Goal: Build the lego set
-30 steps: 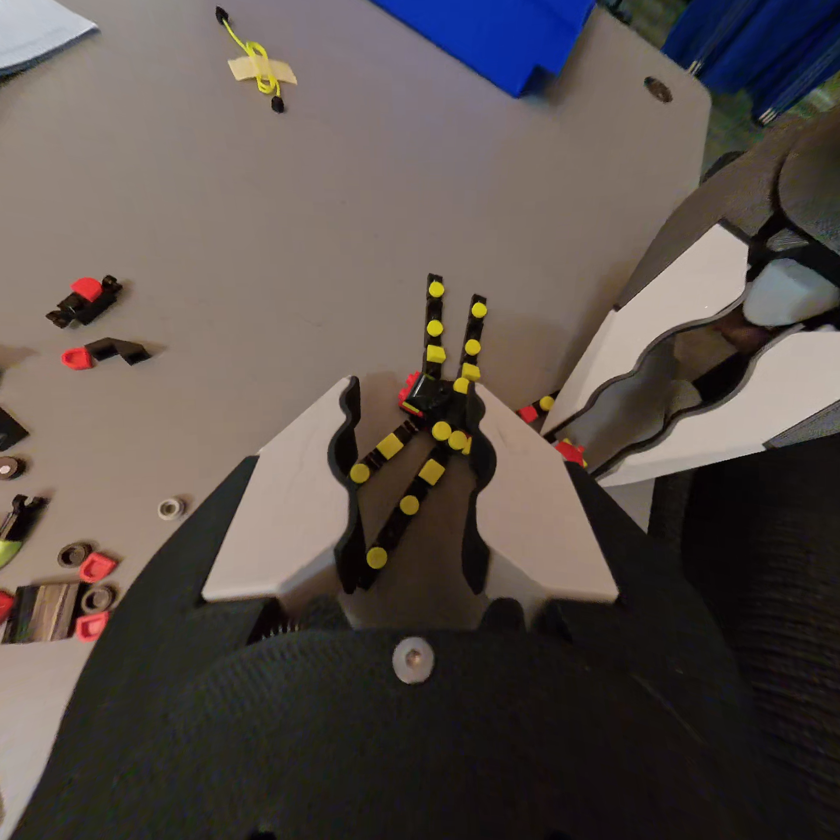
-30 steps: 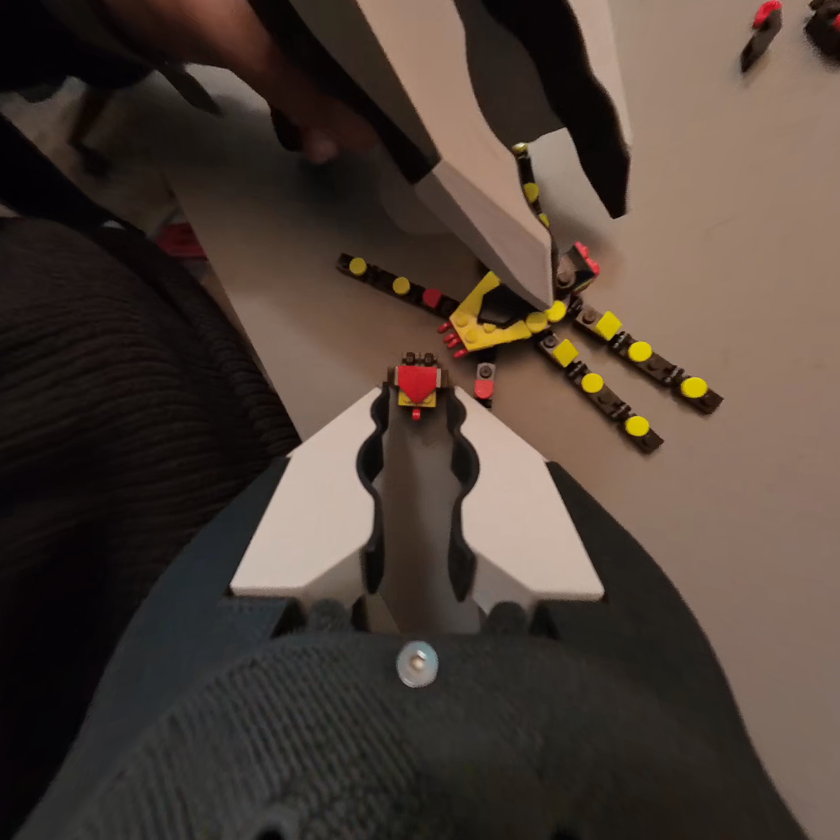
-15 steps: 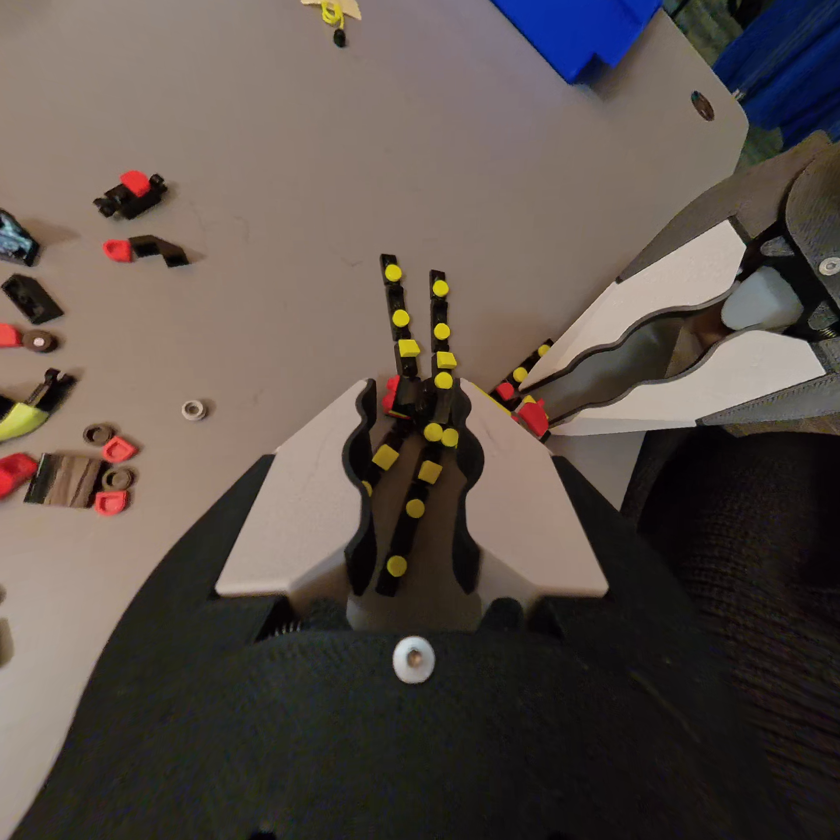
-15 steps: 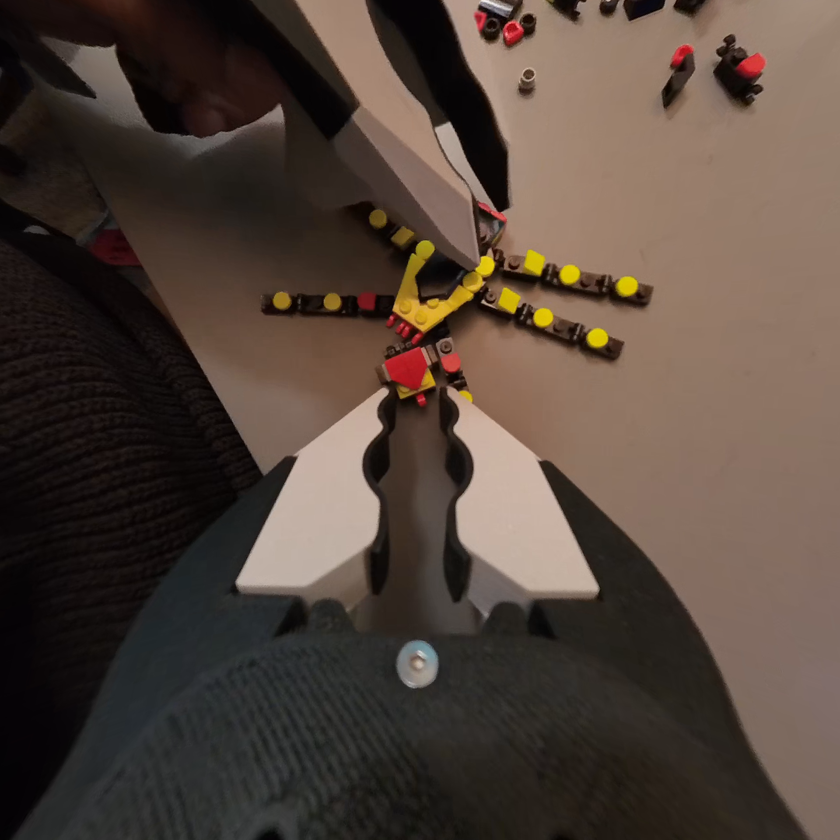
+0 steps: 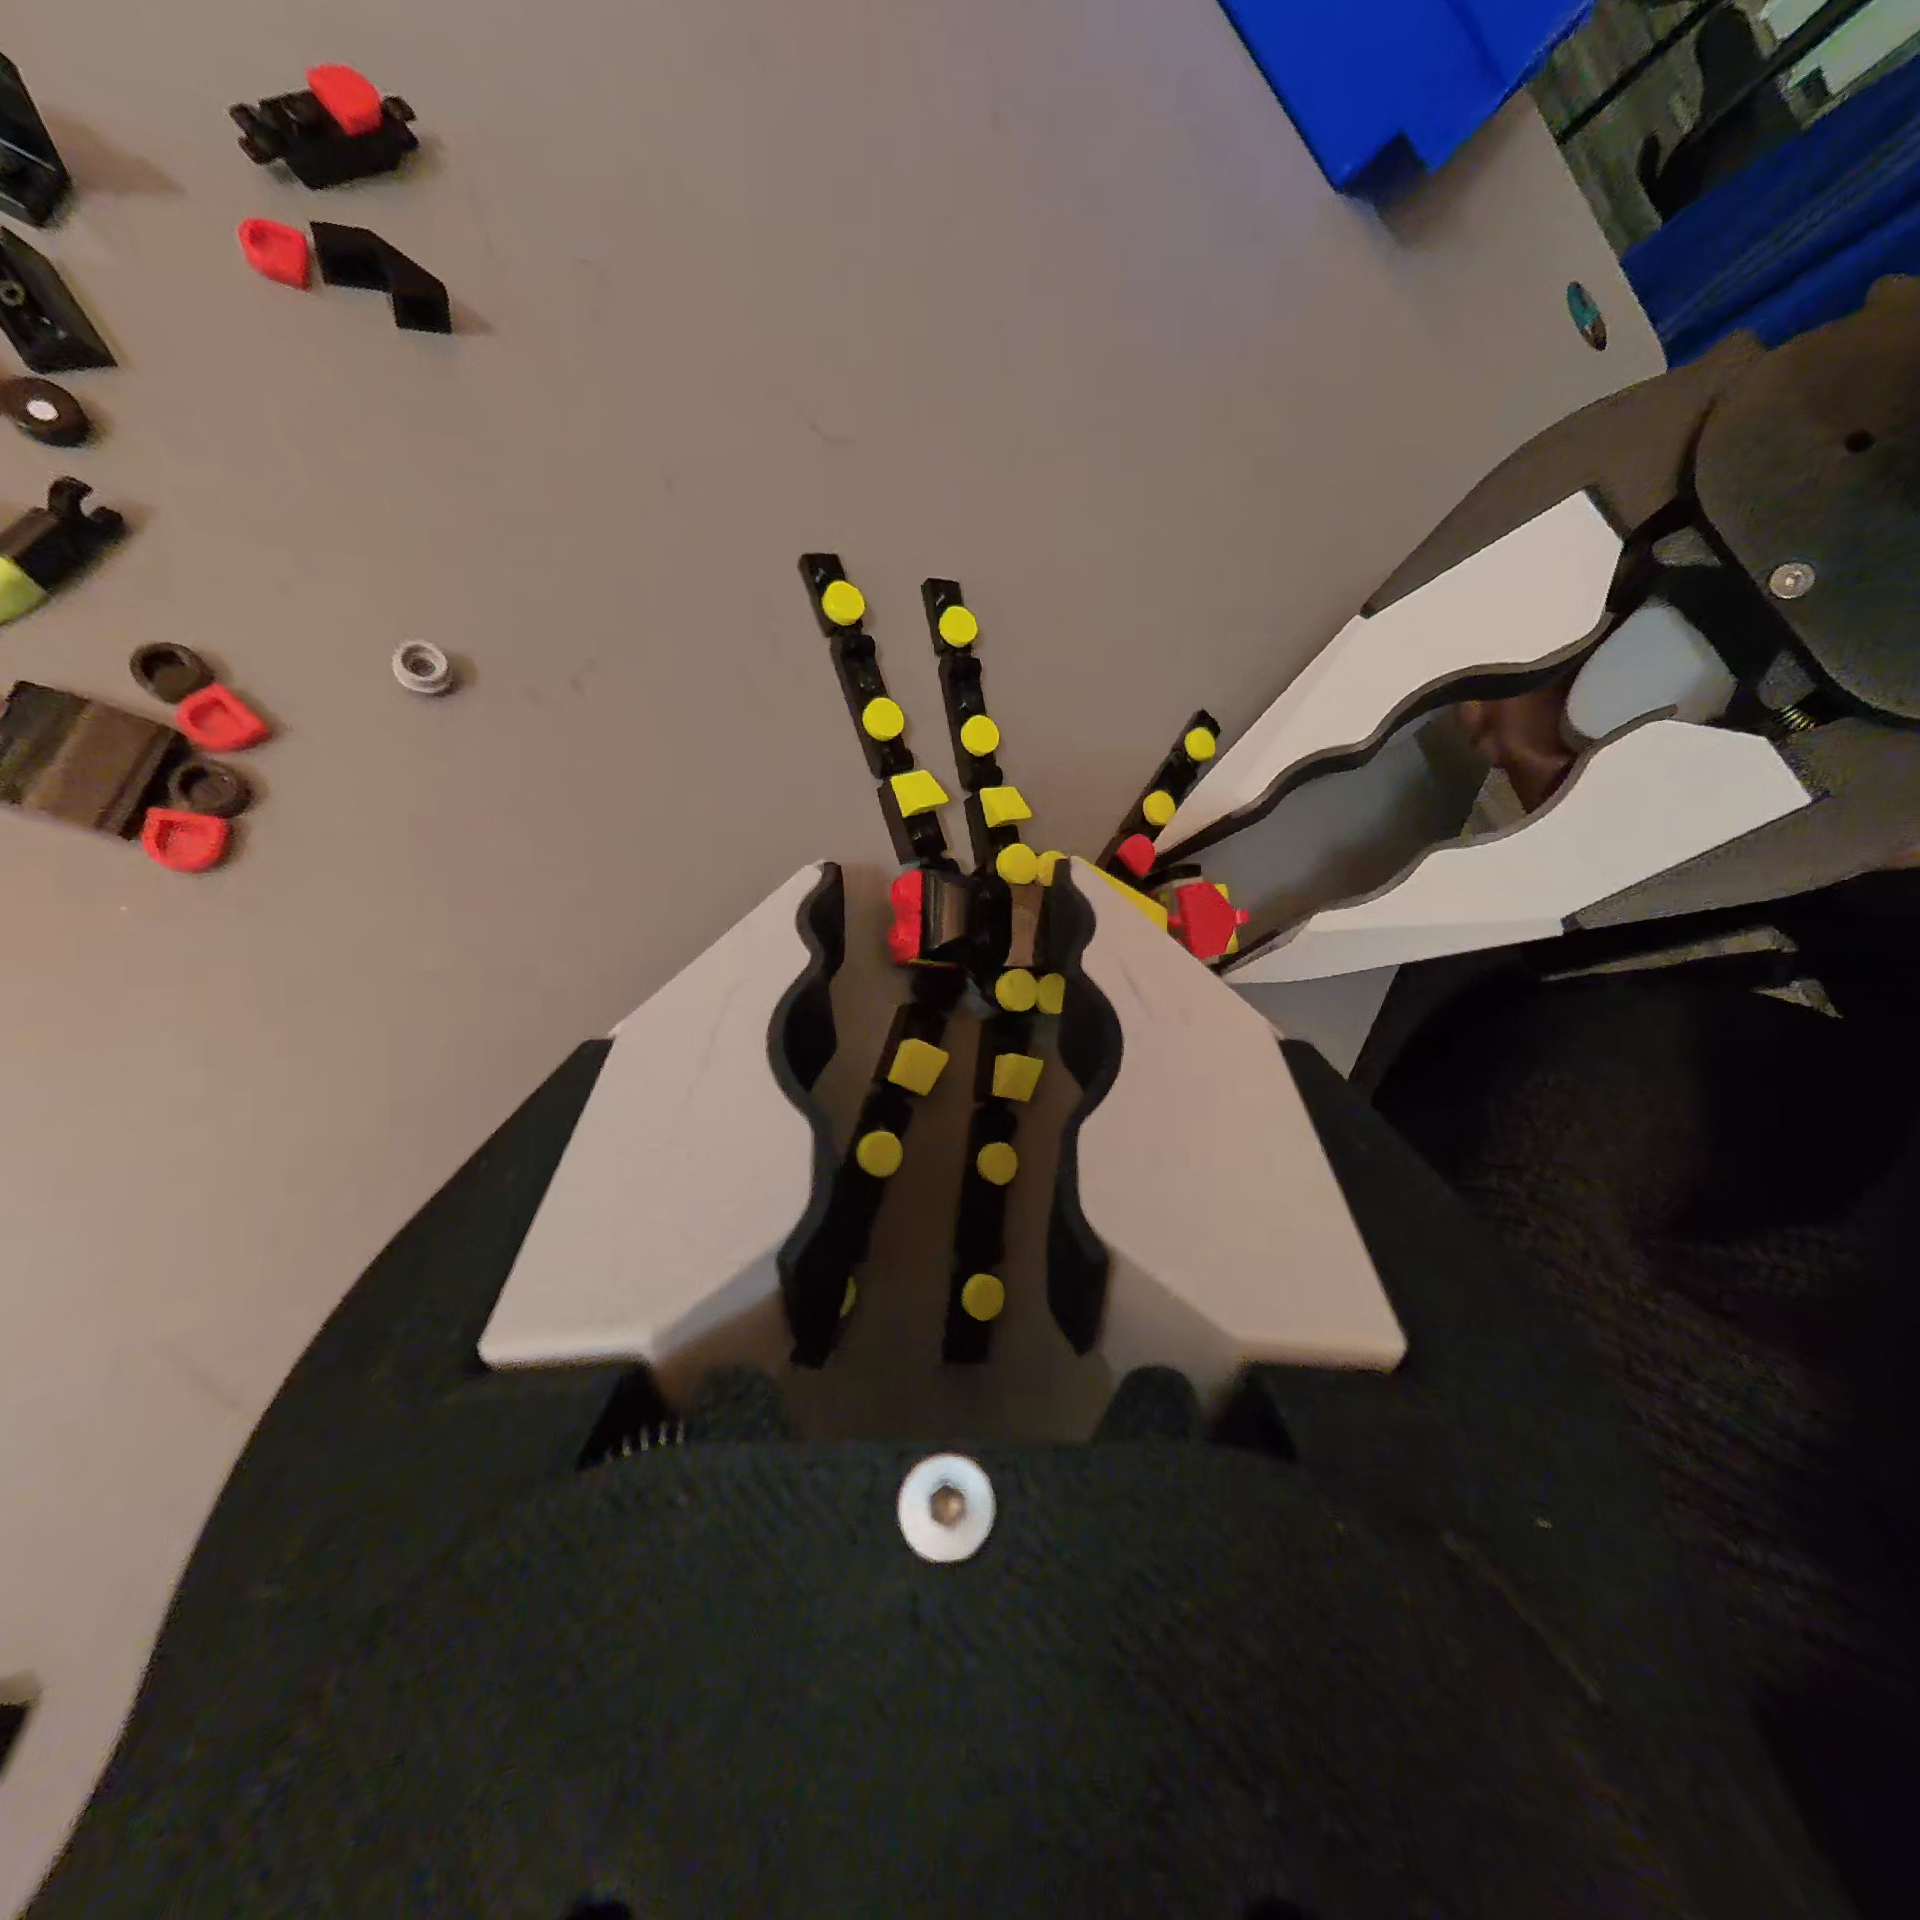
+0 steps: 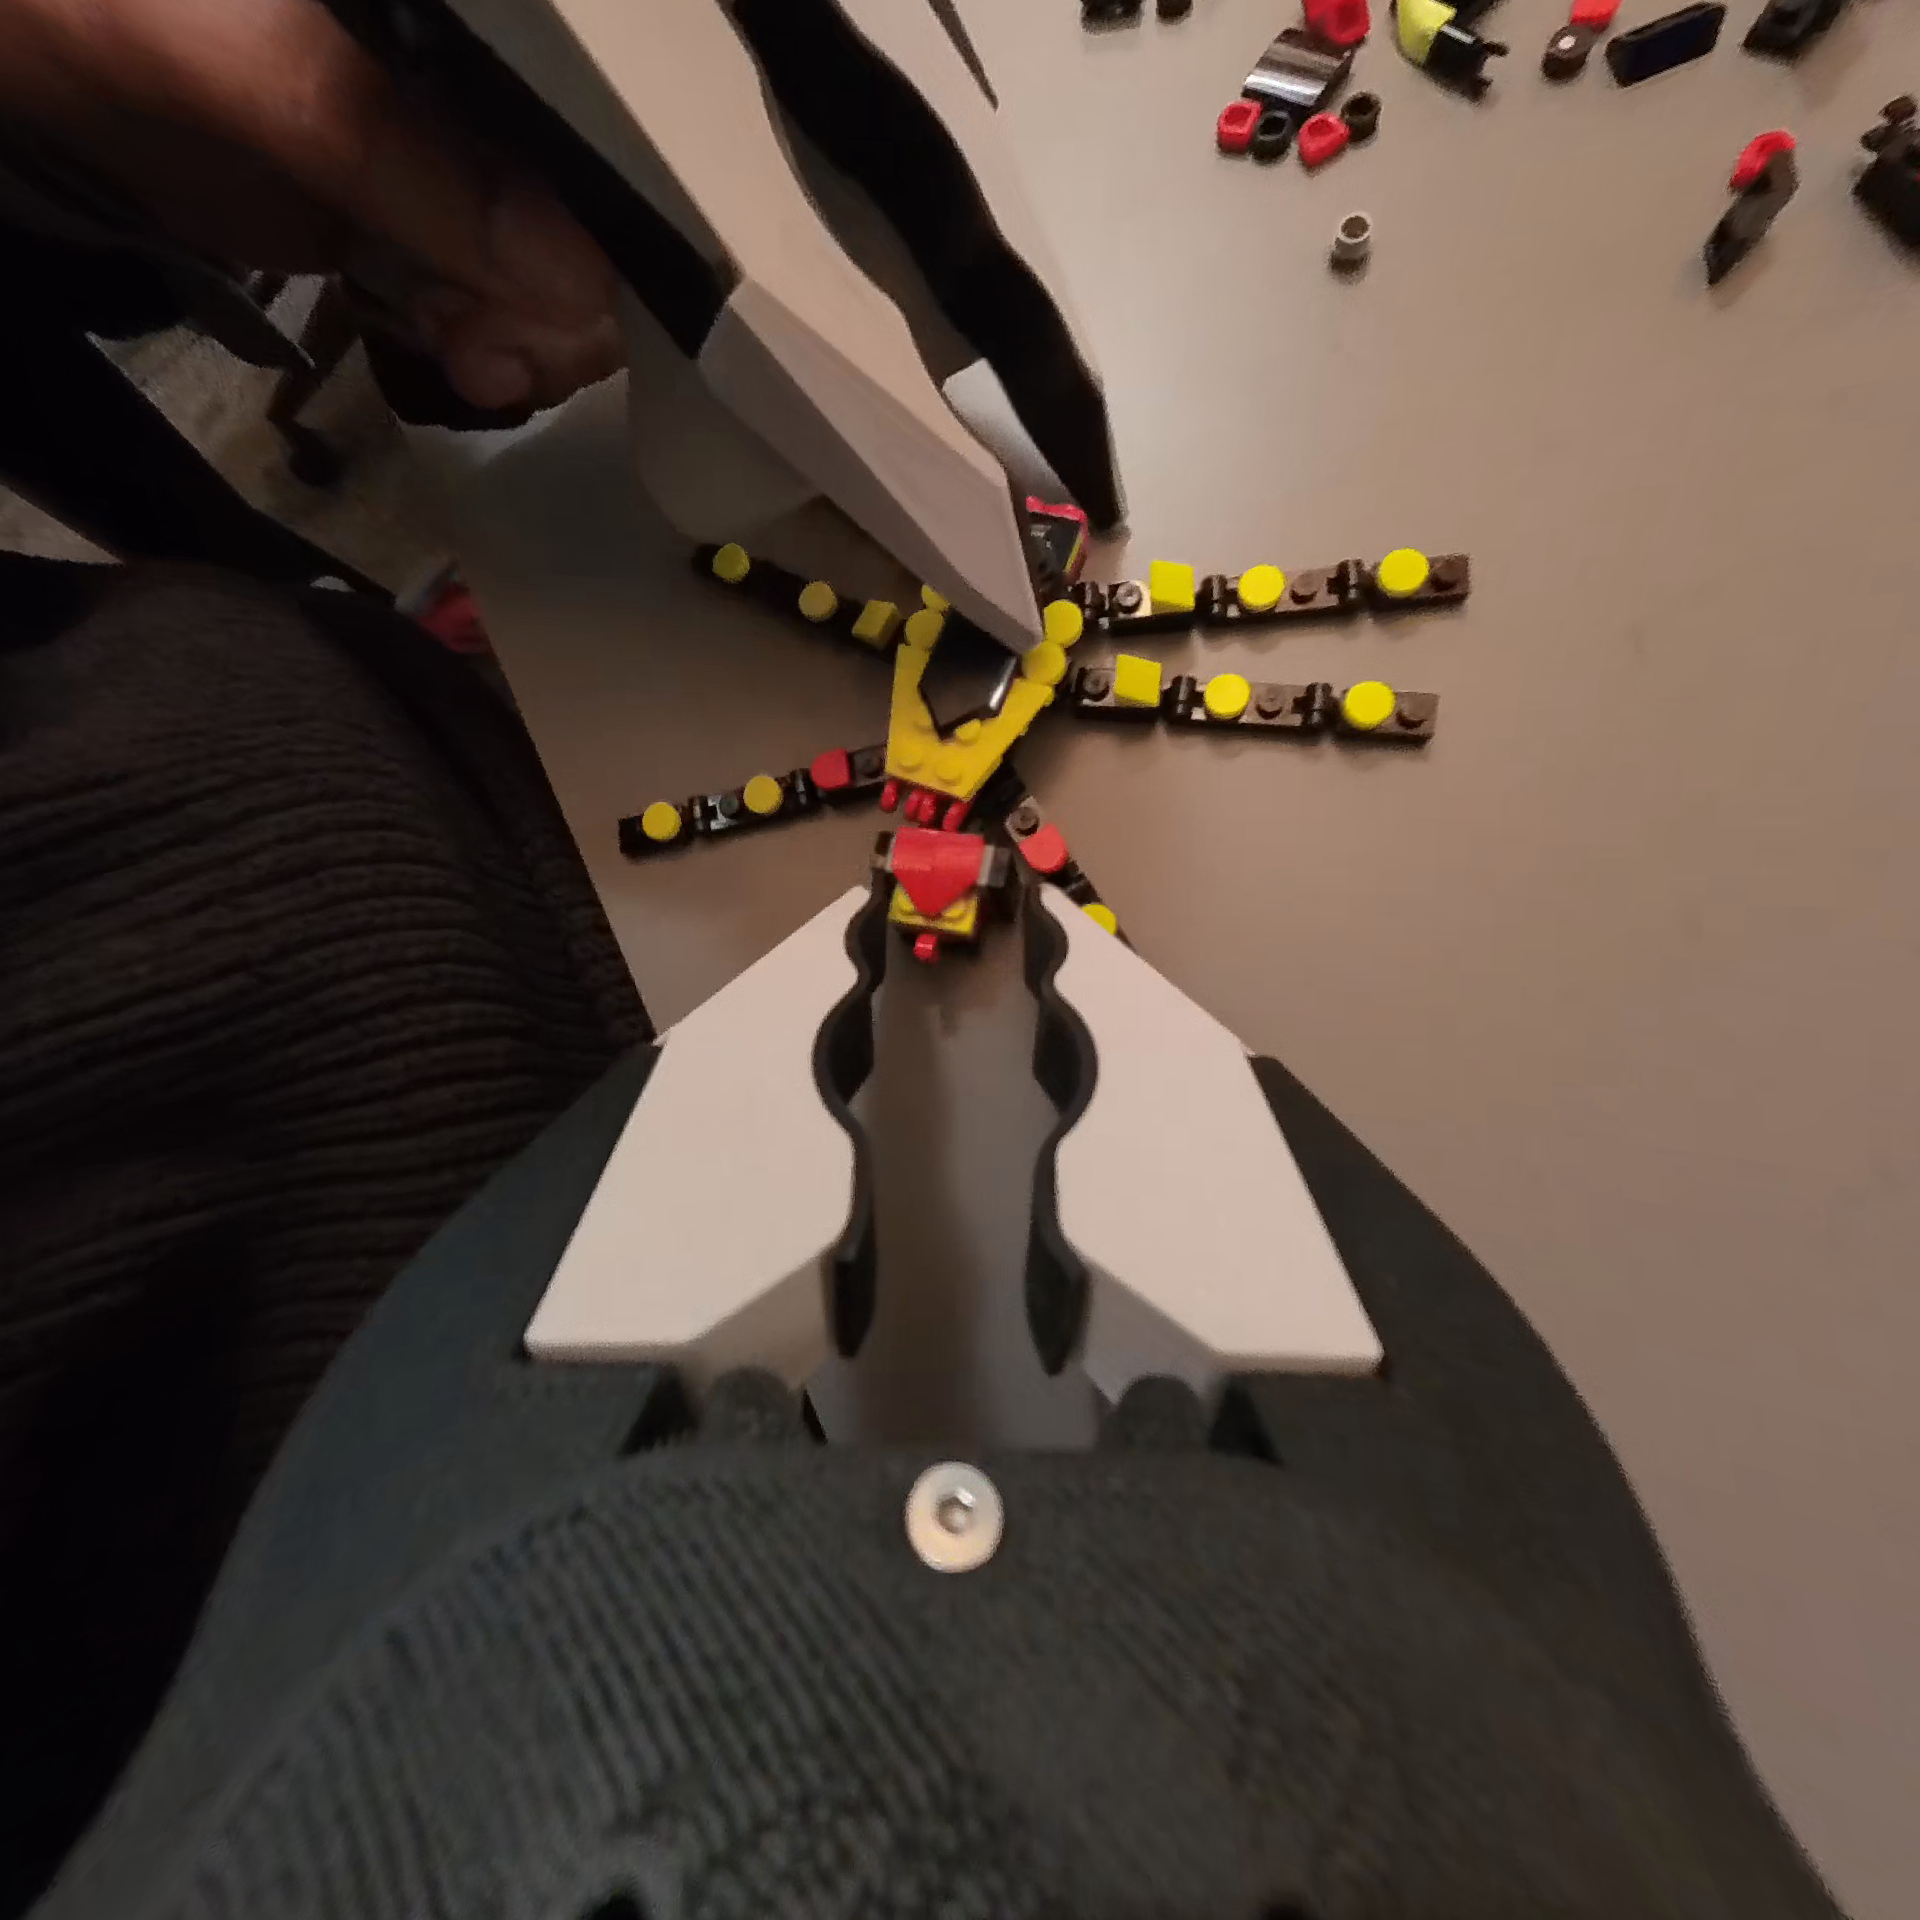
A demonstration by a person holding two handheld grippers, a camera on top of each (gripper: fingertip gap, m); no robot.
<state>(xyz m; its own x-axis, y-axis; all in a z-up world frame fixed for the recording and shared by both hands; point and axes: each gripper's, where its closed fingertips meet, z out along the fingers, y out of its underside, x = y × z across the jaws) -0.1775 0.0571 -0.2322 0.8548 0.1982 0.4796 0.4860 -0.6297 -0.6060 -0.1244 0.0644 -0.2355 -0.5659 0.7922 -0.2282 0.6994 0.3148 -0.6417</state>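
Spider model (image 6: 961, 717) flat on table (image 6: 1558, 1039), near its edge. Left gripper (image 5: 956, 914) clamped on the body's rear; legs run through and beyond its fingers. Right gripper (image 6: 948, 904) clamped on the red-and-yellow head piece (image 6: 935, 878). Head sits directly ahead of right gripper, in line with the body's long axis, just at the yellow front plate; whether joined, can't tell. Next push likely straight forward along that axis, left bracing. Loose parts (image 5: 197, 769) well apart

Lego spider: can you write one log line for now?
left gripper: shut on spider body | right gripper: shut on red head piece, at body
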